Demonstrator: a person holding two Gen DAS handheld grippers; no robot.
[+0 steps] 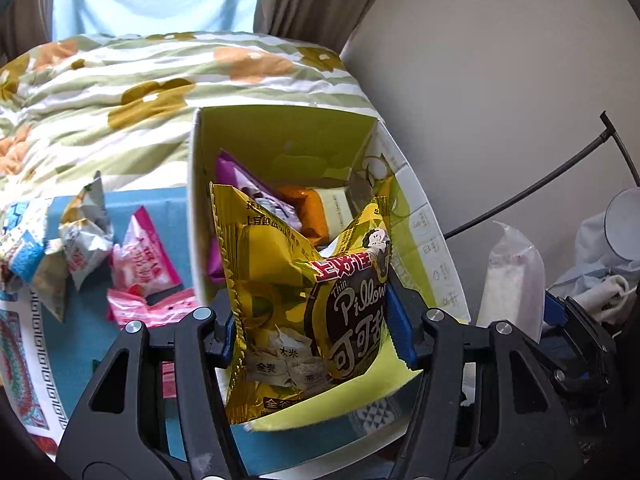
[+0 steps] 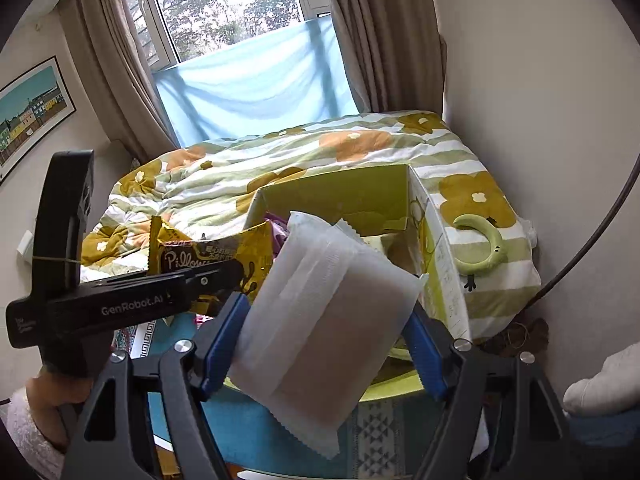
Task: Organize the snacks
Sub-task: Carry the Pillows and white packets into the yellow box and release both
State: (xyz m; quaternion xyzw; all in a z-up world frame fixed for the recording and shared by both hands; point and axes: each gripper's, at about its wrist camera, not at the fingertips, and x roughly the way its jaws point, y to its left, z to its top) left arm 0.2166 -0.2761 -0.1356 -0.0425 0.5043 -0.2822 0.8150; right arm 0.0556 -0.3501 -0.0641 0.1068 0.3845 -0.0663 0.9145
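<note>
There are 2 claws, and each one grasps 1 snack. The left claw (image 1: 316, 328) is clenched on 1 gold packet (image 1: 304, 300) with brown print, and its 2 blue pads press the packet from both sides. The right claw (image 2: 320, 344) is clenched on 1 white packet (image 2: 324, 312), which is frosted and flat; its 2 blue pads also press on the edges of the packet.

Just beyond both claws stands 1 box (image 1: 280, 136), open at the top, yellow-green inside. The gold packet hangs over the near part of this box. Inside the box, behind the gold packet, I count 2 more snacks: 1 purple packet (image 1: 236, 178) and 1 orange packet (image 1: 308, 212). More may lie below them, but I cannot tell.

To the left of the left claw, on the blue tabletop (image 1: 168, 208), loose snacks lie in a small heap. I can count 2 pink packets (image 1: 144, 264), 2 grey-silver packets (image 1: 84, 236) and 1 blue-and-white packet (image 1: 26, 252); the heap goes on past the edge of the view, so the count is not complete.

In the right wrist view the left claw appears at the left side, with the gold packet held near the left wall of the box. Beyond the box is 1 bed with a flower quilt (image 2: 280, 168), and on it, right of the box, lies 1 green ring (image 2: 486, 248).
</note>
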